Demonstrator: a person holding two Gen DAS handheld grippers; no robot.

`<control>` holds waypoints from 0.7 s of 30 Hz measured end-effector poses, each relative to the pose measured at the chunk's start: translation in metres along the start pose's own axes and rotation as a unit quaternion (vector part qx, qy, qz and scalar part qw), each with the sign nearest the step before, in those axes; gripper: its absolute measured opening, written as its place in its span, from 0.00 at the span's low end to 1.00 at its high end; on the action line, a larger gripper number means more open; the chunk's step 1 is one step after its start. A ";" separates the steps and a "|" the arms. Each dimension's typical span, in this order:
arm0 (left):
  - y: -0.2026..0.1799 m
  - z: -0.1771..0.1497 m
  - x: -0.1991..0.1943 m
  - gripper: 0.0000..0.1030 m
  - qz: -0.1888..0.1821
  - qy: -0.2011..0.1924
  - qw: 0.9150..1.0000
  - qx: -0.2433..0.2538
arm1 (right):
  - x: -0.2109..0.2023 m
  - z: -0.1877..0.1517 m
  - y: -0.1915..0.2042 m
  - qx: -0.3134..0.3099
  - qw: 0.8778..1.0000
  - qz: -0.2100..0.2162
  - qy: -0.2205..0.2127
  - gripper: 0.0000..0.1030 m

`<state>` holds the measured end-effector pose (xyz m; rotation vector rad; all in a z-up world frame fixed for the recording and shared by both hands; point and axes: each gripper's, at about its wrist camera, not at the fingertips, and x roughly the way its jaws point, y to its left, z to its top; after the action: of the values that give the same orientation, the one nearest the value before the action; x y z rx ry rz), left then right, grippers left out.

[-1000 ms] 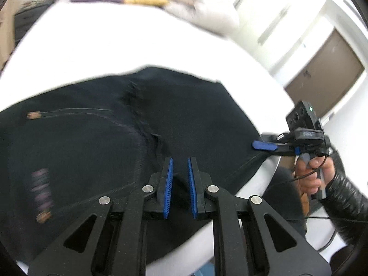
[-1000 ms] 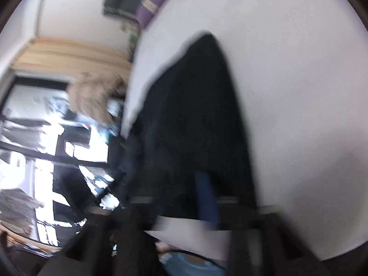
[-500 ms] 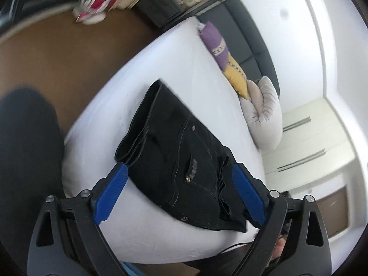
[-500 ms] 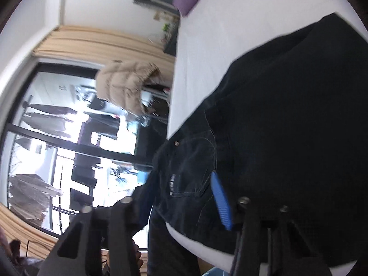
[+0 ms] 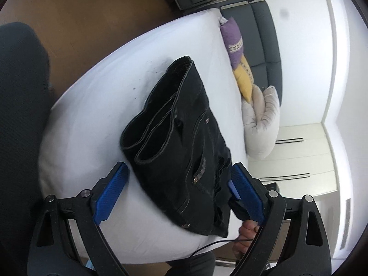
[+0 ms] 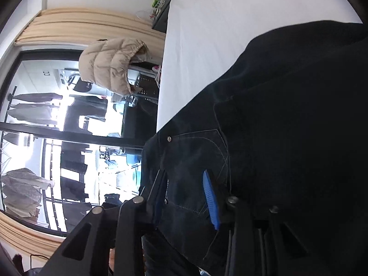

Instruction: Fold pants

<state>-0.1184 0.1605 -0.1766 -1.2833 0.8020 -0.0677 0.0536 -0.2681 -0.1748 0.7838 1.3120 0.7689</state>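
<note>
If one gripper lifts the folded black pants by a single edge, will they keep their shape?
Probably not. The pants lie in loose stacked layers with open leg hems, so they would likely unfold and droop. The thick seamed denim suggests some weight. The bed sheet looks smooth, so pushing may slide them.

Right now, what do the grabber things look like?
The left gripper and the right gripper are both black frames with triangle-shaped holes, round silver bolts and ridged blue pads. A thin black cable hangs by the person's bare hand.
</note>
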 end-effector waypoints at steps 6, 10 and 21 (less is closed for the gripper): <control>0.016 0.016 0.016 0.42 -0.008 0.002 0.999 -0.038 | 0.001 0.003 -0.001 -0.008 0.999 -0.029 0.014 0.34; 0.017 0.019 0.025 0.28 -0.005 0.011 0.999 -0.036 | -0.001 0.008 0.001 -0.010 0.998 -0.059 0.019 0.32; -0.036 0.015 0.021 0.19 0.020 -0.005 0.995 0.093 | 0.024 0.003 -0.017 -0.013 0.980 -0.191 0.048 0.00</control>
<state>-0.0810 0.1515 -0.1546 -1.0916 0.7927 -0.1011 0.0596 -0.2571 -0.2009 0.4554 1.4803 0.5193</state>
